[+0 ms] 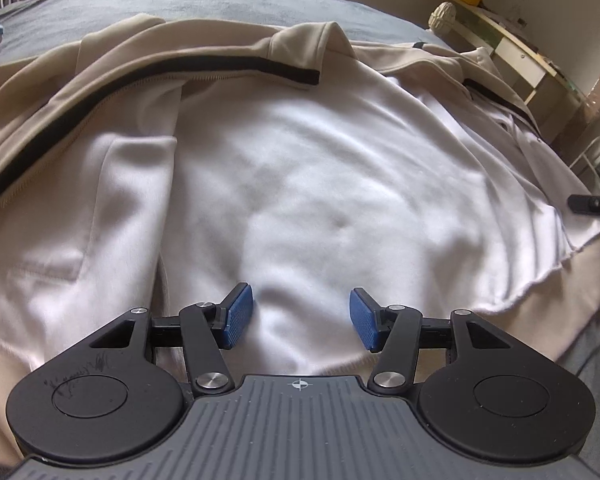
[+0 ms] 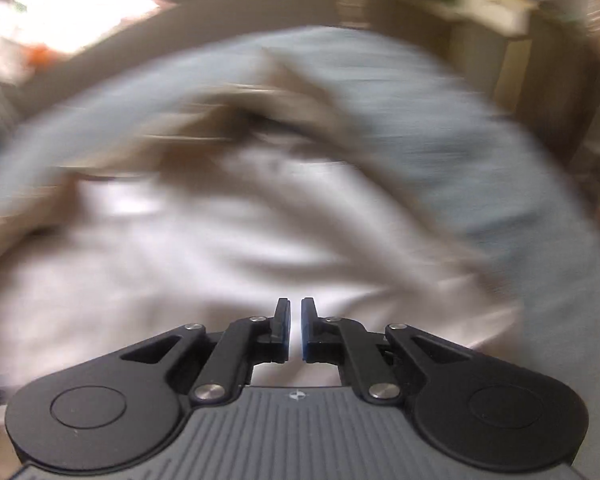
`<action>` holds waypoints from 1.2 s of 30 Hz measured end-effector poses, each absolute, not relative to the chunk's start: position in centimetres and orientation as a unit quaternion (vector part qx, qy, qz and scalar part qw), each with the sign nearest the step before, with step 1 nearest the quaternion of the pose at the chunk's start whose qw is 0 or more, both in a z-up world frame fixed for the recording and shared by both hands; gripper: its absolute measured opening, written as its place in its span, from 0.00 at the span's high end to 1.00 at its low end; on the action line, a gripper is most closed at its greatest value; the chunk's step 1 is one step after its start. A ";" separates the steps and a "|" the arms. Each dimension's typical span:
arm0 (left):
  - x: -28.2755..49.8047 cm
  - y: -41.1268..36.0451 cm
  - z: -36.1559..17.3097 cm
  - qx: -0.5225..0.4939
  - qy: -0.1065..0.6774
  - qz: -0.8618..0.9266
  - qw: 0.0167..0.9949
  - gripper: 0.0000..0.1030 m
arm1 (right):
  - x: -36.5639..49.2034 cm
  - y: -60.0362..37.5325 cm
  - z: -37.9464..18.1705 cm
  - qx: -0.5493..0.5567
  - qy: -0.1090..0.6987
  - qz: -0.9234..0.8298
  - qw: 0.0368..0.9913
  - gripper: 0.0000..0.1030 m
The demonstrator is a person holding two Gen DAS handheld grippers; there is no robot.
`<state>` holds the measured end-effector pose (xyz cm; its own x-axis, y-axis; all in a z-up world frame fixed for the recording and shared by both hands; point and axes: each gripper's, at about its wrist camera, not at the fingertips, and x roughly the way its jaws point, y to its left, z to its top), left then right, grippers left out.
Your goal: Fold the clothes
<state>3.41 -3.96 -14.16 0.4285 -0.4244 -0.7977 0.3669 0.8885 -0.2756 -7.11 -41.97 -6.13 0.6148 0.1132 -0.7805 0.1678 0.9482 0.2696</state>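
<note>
Jacket [image 1: 300, 168] lies open, lining up, spread across bed [image 1: 180, 0]; no fold made yet, all folds remain. Left tongs [image 1: 300, 318] spread, empty, above hem. Right tongs [image 2: 295, 330] nearly pressed together, empty.

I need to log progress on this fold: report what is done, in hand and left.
Done: the beige jacket lies open on the grey bed, white lining up, one front panel turned back. In hand: nothing; the left gripper hovers open above the lining, and the right gripper is nearly closed with nothing between its pads, in a blurred view. Left: all the folding; no fold looks finished.
</note>
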 end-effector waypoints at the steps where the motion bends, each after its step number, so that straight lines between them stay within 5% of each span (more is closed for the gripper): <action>1: 3.0 -3.9 -14.1 -0.034 0.481 -0.237 0.843 0.48 | -7.6 -40.2 -6.2 0.167 0.439 0.030 0.882 0.89; 6: 1.2 -3.0 -13.2 -0.042 0.484 -0.248 0.838 0.48 | -8.9 -34.4 -9.9 0.156 0.478 0.122 0.855 0.80; 8: 0.7 -2.1 -12.3 -0.039 0.484 -0.249 0.838 0.48 | -9.2 -34.8 -10.7 0.180 0.493 0.084 0.847 0.89; 10: 0.4 -0.9 -11.1 -0.032 0.477 -0.242 0.845 0.48 | -9.5 -35.2 -11.5 0.204 0.506 0.046 0.837 0.85; 14: 0.7 2.7 -7.6 -0.011 0.452 -0.192 0.871 0.48 | -9.1 -35.2 -10.3 0.250 0.470 0.067 0.843 0.80; 19: 2.6 6.6 -5.6 0.083 0.445 -0.073 0.889 0.45 | -6.8 -31.8 -10.6 0.306 0.449 0.141 0.828 0.74; 23: 4.7 7.0 -7.7 0.193 0.471 -0.042 0.860 0.34 | -5.3 -28.4 -10.8 0.334 0.447 0.173 0.812 0.73; 27: 6.2 6.4 -11.6 0.280 0.489 -0.045 0.825 0.35 | -5.1 -25.9 -11.1 0.348 0.448 0.190 0.801 0.73; 30: 6.6 7.0 -12.7 0.282 0.492 -0.049 0.822 0.57 | -5.7 -25.1 -11.0 0.337 0.456 0.193 0.801 0.69; 32: 6.7 7.5 -12.4 0.258 0.495 -0.045 0.828 0.83 | -6.3 -25.1 -11.1 0.332 0.460 0.192 0.801 0.69; 36: 5.9 7.2 -11.5 0.266 0.488 -0.047 0.830 0.94 | -7.0 -26.4 -12.0 0.355 0.464 0.182 0.791 0.69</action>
<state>5.94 7.23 -11.52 0.5196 0.1809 -0.8350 0.3376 0.8543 0.3952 -7.04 -26.40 -12.04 0.5036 0.6173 -0.6044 0.0416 0.6814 0.7307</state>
